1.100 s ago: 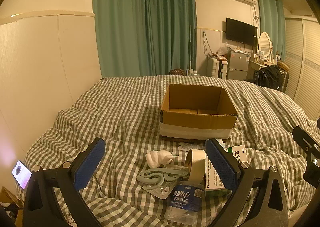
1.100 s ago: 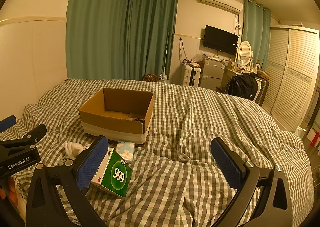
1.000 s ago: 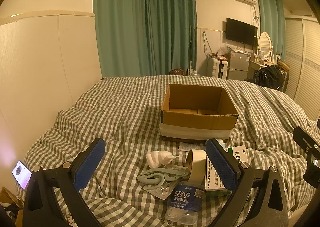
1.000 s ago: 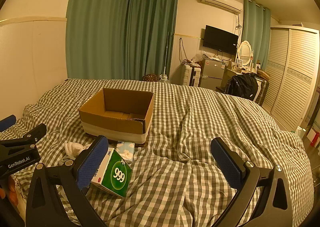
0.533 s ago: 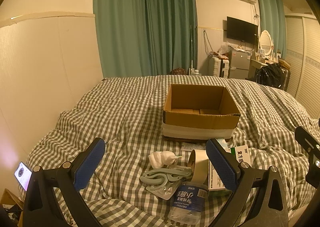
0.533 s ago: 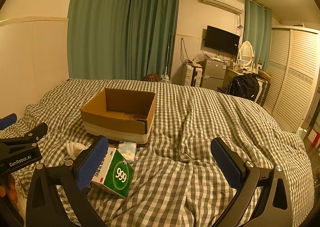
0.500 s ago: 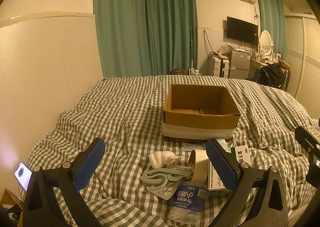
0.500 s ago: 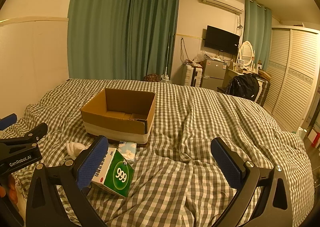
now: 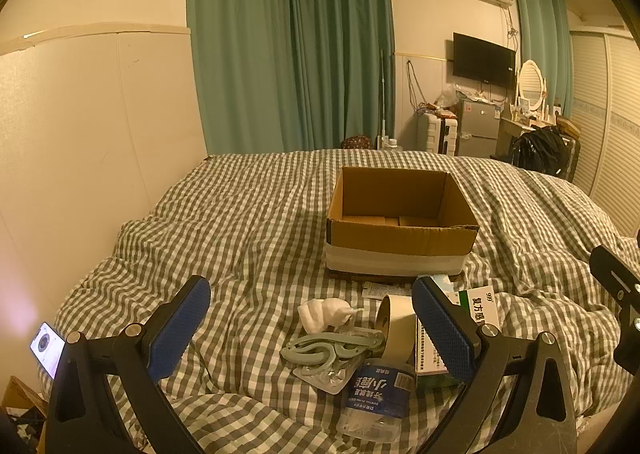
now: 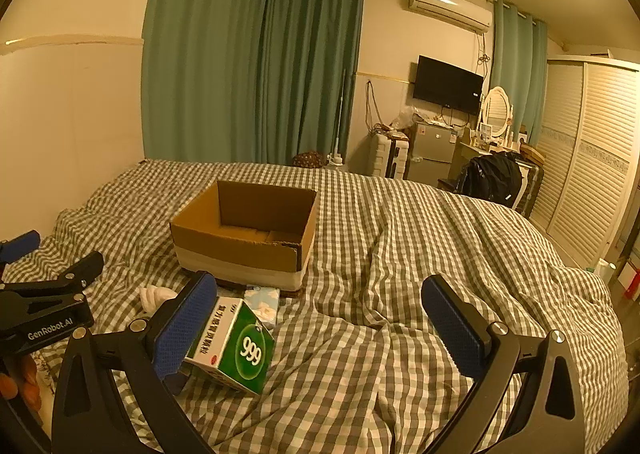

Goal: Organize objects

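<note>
An open cardboard box [image 9: 400, 222] [image 10: 244, 242] sits on the checked bed cover, with nothing visible inside. In front of it lies a small heap: a white crumpled tissue [image 9: 324, 312], a pale green hanger [image 9: 328, 346], a tape roll [image 9: 396, 330], a water bottle [image 9: 378, 394] and a green-and-white medicine carton [image 10: 236, 346] [image 9: 476, 310]. A light blue tissue pack [image 10: 262, 302] rests by the box's front wall. My left gripper [image 9: 312, 328] hovers open above the heap. My right gripper [image 10: 320, 322] is open too, its left finger beside the carton, holding nothing.
The checked duvet [image 10: 420, 274] has raised folds to the right of the box. A cream wall panel [image 9: 80, 154] borders the bed on the left. A lit phone [image 9: 47, 348] lies at the bed's left edge. Green curtains, a TV and wardrobe stand far back.
Both views have shifted slightly; the box and heap sit a touch farther right and lower in frame. Nothing was taken hold of and both grippers stay open.
</note>
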